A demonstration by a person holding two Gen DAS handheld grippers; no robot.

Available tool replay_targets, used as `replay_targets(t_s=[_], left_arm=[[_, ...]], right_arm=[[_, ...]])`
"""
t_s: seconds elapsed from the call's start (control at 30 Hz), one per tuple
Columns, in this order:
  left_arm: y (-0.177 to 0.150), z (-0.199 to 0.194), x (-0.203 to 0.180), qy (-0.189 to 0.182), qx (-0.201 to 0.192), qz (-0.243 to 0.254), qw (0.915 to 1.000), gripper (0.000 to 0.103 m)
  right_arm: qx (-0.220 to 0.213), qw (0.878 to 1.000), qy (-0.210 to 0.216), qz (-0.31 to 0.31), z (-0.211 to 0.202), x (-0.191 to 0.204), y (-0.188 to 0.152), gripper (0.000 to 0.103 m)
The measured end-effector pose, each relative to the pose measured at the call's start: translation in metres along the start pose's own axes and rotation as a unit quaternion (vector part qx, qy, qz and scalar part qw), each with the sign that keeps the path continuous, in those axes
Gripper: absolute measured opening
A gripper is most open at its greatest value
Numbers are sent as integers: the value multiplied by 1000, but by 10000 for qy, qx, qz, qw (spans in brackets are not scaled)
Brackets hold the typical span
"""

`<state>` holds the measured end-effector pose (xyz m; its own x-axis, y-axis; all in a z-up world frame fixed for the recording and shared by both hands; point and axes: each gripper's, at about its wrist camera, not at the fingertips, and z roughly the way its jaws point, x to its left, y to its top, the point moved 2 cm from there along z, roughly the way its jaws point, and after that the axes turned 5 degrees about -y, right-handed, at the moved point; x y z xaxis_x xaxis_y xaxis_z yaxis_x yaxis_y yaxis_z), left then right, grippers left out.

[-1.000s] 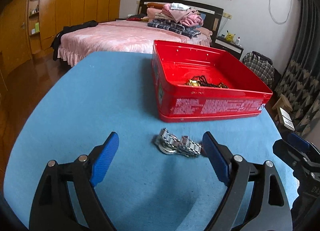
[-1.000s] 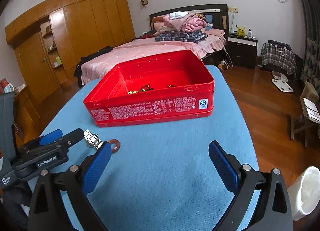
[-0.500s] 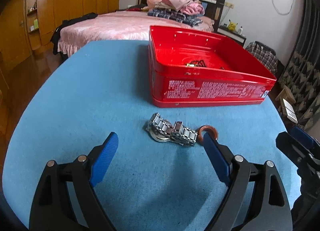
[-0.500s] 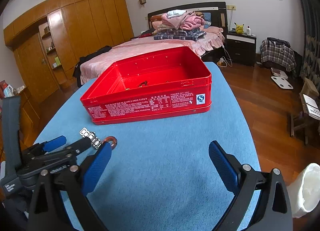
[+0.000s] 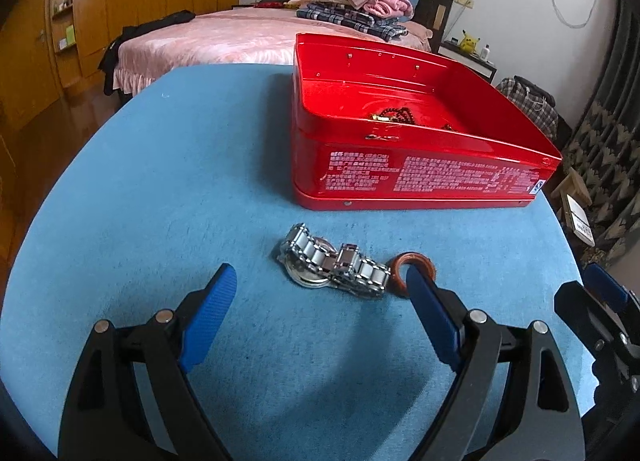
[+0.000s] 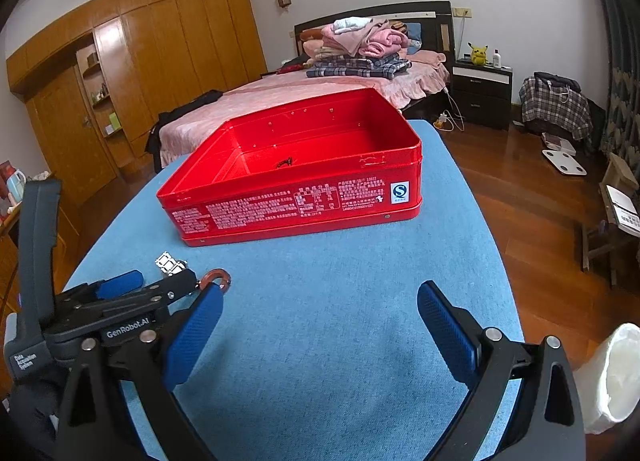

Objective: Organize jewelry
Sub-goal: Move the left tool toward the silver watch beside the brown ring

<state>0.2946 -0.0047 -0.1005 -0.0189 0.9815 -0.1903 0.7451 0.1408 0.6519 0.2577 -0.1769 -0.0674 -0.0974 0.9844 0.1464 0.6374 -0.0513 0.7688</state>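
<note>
A silver link watch [image 5: 332, 266] lies on the blue tablecloth [image 5: 180, 181], with a brown ring [image 5: 416, 263] touching its right end. My left gripper [image 5: 320, 281] is open and empty just in front of them, its right fingertip at the ring. An open red tin [image 5: 400, 177] stands beyond, with dark bead jewelry [image 5: 396, 115] inside. My right gripper [image 6: 320, 301] is open and empty over the cloth, right of the left gripper [image 6: 132, 293]. The watch [image 6: 170, 263], ring [image 6: 218, 279] and tin [image 6: 296, 201] also show in the right wrist view.
The table's right edge [image 6: 492, 241] drops to a wooden floor. A white bin [image 6: 612, 373] stands at the lower right. A bed with folded clothes [image 6: 360, 49] lies behind the table, and a wooden wardrobe [image 6: 120, 81] lines the left wall.
My left gripper has drawn back and lowered, so the watch and ring sit farther ahead and the ring is uncovered. My right gripper has lowered slightly. Both stay open.
</note>
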Motion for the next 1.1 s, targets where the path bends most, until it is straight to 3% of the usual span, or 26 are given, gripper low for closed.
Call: replay_targets(t_s=[0.37, 1.1], left_arm=[[0, 2, 10, -25, 48, -193, 9998, 84], [10, 14, 3, 98, 214, -38, 9997, 85]], right_arm=[[34, 10000, 1, -18, 1, 2, -1, 96], [132, 9999, 30, -10, 7, 5, -2, 96]])
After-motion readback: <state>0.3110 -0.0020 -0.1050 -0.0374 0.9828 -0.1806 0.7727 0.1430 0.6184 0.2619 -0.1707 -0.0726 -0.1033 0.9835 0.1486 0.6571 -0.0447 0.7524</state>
